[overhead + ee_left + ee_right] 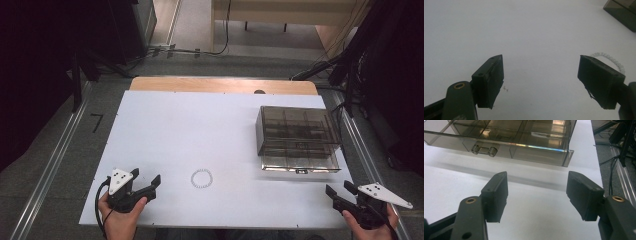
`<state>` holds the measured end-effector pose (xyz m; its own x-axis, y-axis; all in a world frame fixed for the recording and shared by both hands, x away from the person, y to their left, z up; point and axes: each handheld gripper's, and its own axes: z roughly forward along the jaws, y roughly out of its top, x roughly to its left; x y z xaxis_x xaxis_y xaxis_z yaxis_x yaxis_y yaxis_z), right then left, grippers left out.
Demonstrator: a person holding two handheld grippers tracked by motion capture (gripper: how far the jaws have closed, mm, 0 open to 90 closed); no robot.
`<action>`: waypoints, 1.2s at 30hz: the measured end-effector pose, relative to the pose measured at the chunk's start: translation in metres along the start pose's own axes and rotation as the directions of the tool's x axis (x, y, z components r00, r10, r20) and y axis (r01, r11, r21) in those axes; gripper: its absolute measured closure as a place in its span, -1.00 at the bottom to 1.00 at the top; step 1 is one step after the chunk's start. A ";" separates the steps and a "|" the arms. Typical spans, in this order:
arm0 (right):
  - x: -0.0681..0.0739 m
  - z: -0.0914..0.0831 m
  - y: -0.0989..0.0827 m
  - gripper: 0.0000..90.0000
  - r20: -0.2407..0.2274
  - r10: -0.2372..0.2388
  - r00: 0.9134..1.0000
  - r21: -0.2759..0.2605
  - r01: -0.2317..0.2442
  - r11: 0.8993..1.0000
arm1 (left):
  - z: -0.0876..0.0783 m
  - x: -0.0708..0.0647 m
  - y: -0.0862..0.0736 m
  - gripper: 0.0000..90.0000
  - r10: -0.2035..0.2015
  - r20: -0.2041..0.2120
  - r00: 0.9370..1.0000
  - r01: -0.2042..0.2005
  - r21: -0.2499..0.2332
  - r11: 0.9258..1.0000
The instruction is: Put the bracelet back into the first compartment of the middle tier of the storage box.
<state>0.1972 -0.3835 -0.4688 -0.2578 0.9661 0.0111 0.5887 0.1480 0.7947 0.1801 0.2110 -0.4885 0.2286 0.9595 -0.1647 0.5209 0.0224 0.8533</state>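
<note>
**Beaded ring and lidded box waited between two released pairs of tongs**

A small ring of pale beads (pixel 201 178) lay flat on the white table (pixel 190 130), near its front edge and just to the right of the left tongs (pixel 148 181). In the left gripper view the same ring (pixel 612 61) curved out from behind the right-hand jaw, apart from it. A smoky, see-through compartment box (pixel 298 137) sat on the right half of the table, well apart from the ring, with the right tongs (pixel 341 190) near its front edge.

Both pairs of tongs were released: the left jaws stood wide with only bare table between them, and the right tongs (pixel 537 186) gaped the same way, grasping nothing.

The ring looked light and limp, most likely beads on a cord, so it would probably sag or fold once lifted. Its beads seemed smooth and round, prone to rolling out of a pinch. A grip across one side of the loop, one jaw inside and one outside, pressed down to the table, seemed the safest hold. The box looked like rigid, slick plastic, and its small latch (pixel 484 150) on the front wall seemed the natural place to work it open.

Much stayed unclear. Part of the ring was hidden behind the left jaw. Whether the beads were strung on elastic could not be told. The box's tinted walls and glare blurred its compartments, so any contents could not be made out, nor whether the latch was fastened.
</note>
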 end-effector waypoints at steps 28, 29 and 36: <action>0.001 0.000 0.000 -0.30 0.000 0.004 1.000 -0.002 -0.004 1.000 | 0.004 -0.009 0.001 -0.52 0.014 0.044 0.999 -0.015 0.012 1.000; 0.001 0.000 -0.001 -0.30 0.000 0.004 1.000 -0.001 -0.004 1.000 | 0.005 -0.010 0.001 -0.52 0.019 0.045 0.999 -0.020 0.014 1.000; 0.001 0.000 -0.001 -0.30 0.000 0.002 1.000 0.002 -0.002 1.000 | 0.009 -0.016 0.002 -0.51 0.034 0.057 0.998 -0.036 0.023 0.999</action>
<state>0.1966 -0.3824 -0.4693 -0.2566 0.9664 0.0128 0.5906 0.1463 0.7936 0.1846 0.1934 -0.4890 0.2932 0.9419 -0.1637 0.5316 -0.0183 0.8468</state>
